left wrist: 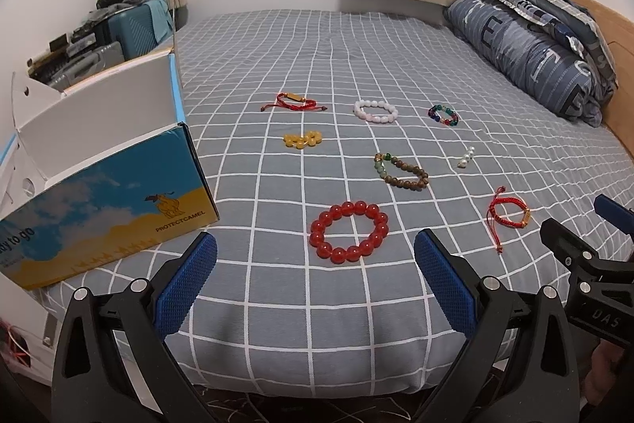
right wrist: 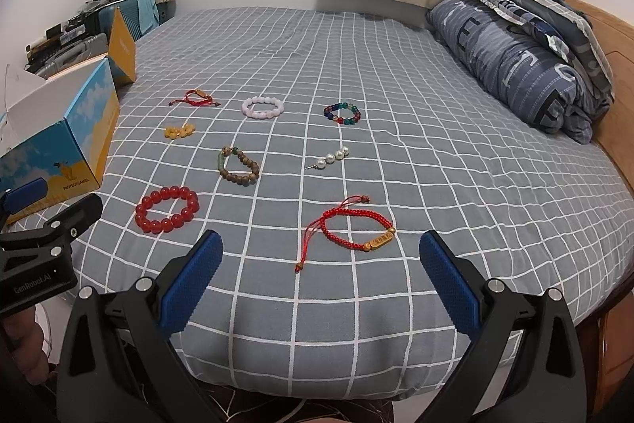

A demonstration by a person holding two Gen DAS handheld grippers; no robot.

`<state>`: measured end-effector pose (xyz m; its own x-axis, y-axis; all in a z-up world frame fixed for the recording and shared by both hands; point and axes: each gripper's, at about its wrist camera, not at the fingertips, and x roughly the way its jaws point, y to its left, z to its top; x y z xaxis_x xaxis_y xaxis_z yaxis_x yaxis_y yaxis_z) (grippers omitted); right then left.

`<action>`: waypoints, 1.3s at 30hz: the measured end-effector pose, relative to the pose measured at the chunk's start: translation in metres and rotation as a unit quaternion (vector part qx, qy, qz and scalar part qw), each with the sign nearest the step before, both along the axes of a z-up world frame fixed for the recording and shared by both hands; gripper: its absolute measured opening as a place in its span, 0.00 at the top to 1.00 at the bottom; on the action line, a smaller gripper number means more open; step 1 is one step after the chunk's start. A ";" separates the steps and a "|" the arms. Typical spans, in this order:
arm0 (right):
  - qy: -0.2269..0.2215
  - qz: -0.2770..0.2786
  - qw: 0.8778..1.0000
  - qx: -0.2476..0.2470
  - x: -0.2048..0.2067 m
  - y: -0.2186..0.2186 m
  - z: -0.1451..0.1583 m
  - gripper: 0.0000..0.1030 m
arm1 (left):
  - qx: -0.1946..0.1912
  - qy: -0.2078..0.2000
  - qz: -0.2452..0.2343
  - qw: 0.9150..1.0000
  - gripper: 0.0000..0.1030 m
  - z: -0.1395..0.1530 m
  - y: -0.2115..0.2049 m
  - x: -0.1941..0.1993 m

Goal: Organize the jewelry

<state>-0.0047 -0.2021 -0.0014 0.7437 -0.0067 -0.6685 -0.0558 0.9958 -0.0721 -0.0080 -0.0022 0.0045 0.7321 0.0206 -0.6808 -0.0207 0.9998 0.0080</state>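
Note:
Several bracelets lie on the grey checked bed sheet (left wrist: 277, 284). A big red bead bracelet (left wrist: 349, 232) lies just ahead of my open, empty left gripper (left wrist: 315, 244). A red cord bracelet with a gold tag (right wrist: 352, 230) lies just ahead of my open, empty right gripper (right wrist: 321, 244). Farther off lie a brown wooden bead bracelet (left wrist: 402, 171), a yellow bead bracelet (left wrist: 302, 139), a second red cord bracelet (left wrist: 295, 102), a pink-white bead bracelet (left wrist: 375, 111), a multicoloured bead bracelet (left wrist: 443, 115) and a short pearl string (right wrist: 332, 158). An open blue and yellow box (left wrist: 107, 201) stands at the left.
A rolled blue quilt (left wrist: 543, 54) lies at the far right against a wooden headboard (right wrist: 618, 98). Suitcases and clutter (left wrist: 119, 22) stand beyond the box at the left. The bed's front edge (left wrist: 297, 383) is right below my grippers.

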 end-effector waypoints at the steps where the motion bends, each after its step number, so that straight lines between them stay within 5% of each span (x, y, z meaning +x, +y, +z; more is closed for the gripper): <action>1: 0.000 0.001 1.000 0.000 0.000 0.000 0.000 0.07 | 0.000 0.001 0.000 1.000 0.06 0.000 0.000 0.000; 29: 0.005 -0.013 1.000 0.000 0.010 -0.005 0.001 0.07 | 0.005 0.007 -0.001 1.000 0.06 -0.004 0.000 0.004; 39: 0.025 -0.021 0.999 -0.004 0.040 -0.008 -0.003 0.07 | -0.001 0.024 0.000 1.000 0.06 -0.008 0.003 0.046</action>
<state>0.0351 -0.2102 -0.0042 0.7087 -0.0432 -0.7042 -0.0175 0.9967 -0.0787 0.0376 0.0004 -0.0036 0.6990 0.0191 -0.7149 -0.0197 0.9998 0.0074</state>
